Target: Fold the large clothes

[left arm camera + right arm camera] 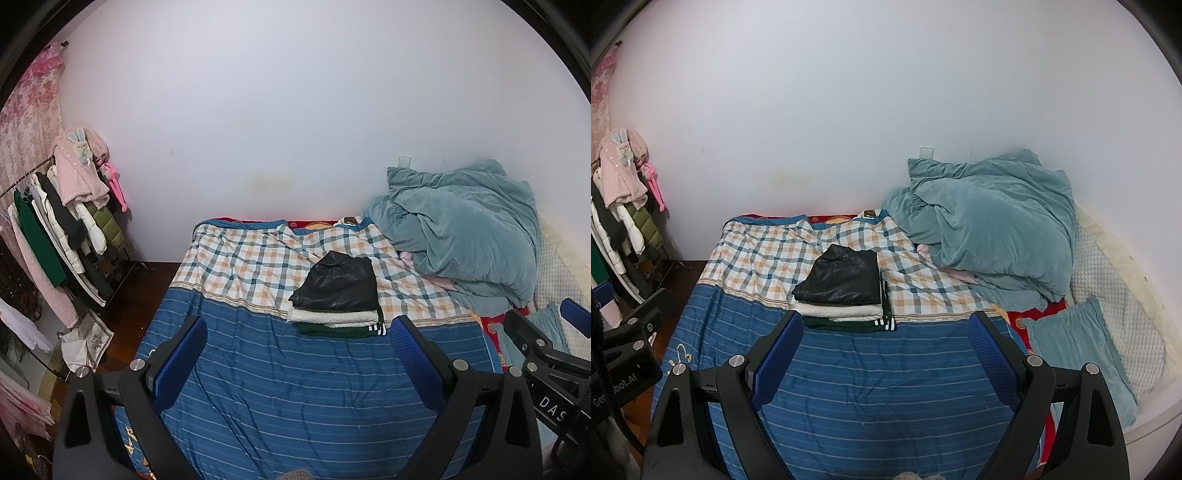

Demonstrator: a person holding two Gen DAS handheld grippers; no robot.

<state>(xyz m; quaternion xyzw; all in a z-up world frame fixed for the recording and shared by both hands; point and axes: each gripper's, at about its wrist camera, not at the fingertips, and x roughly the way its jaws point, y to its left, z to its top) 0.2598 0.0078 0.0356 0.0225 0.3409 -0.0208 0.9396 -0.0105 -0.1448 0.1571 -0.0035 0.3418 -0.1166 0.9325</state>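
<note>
Black-topped stack (338, 295) lying mid-bed (871, 380), ahead of both | long axis running across | left gripper (297, 352) and right gripper (884, 350) hovering short, jaws wide, gripping nothing | neither clearly nearer

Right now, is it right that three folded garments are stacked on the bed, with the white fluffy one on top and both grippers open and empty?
Not quite. The black leather-look garment tops the stack; the white fluffy one lies under it, above the dark green one. The right wrist view shows this. The rest holds: the stack is on the bed, and the left gripper and right gripper are open and empty.
</note>
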